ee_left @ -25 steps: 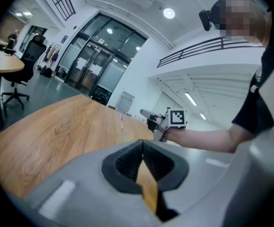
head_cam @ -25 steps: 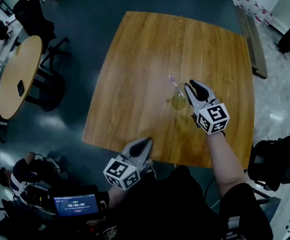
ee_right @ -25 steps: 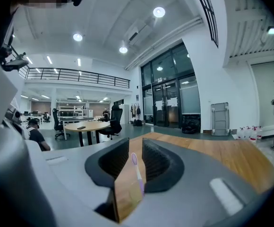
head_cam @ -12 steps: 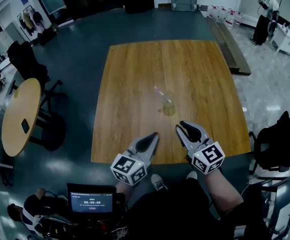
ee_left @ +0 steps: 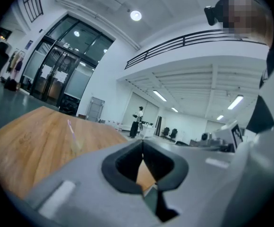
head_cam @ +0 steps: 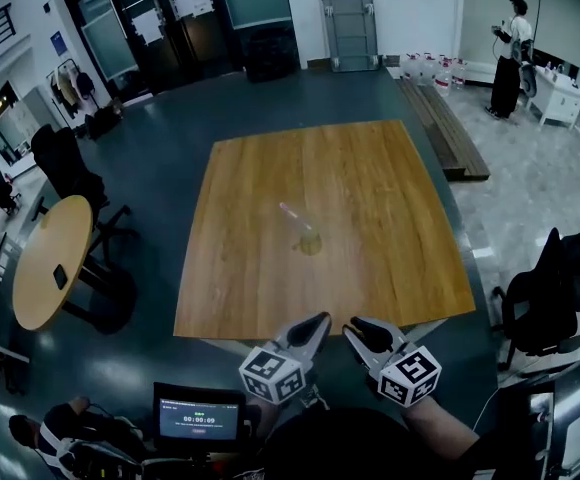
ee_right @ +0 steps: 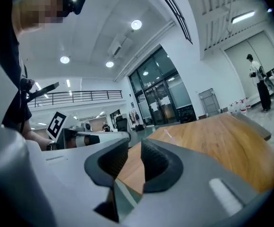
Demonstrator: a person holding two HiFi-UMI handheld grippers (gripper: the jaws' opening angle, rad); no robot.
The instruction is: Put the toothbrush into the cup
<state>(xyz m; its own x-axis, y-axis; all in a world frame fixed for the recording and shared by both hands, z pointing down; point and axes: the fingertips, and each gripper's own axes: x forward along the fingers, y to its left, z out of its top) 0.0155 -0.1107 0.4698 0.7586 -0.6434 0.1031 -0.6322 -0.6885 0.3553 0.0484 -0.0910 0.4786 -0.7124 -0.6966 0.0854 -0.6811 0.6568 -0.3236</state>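
So, your toothbrush (head_cam: 292, 217) already stands in the cup (head_cam: 311, 242) mid-table (head_cam: 400, 188), leaning up and to the left, well ahead of both grippers, which hang off the near edge. Your left gripper (head_cam: 314, 325) is pinched closed on nothing and lines up straighter with it. Your right gripper (head_cam: 356, 331) is barely cracked apart, empty too. You've got bare wood all round the cup.

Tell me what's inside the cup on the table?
A toothbrush leans inside the clear cup, one end sticking out above the rim. The cup's bottom is too small to make out.
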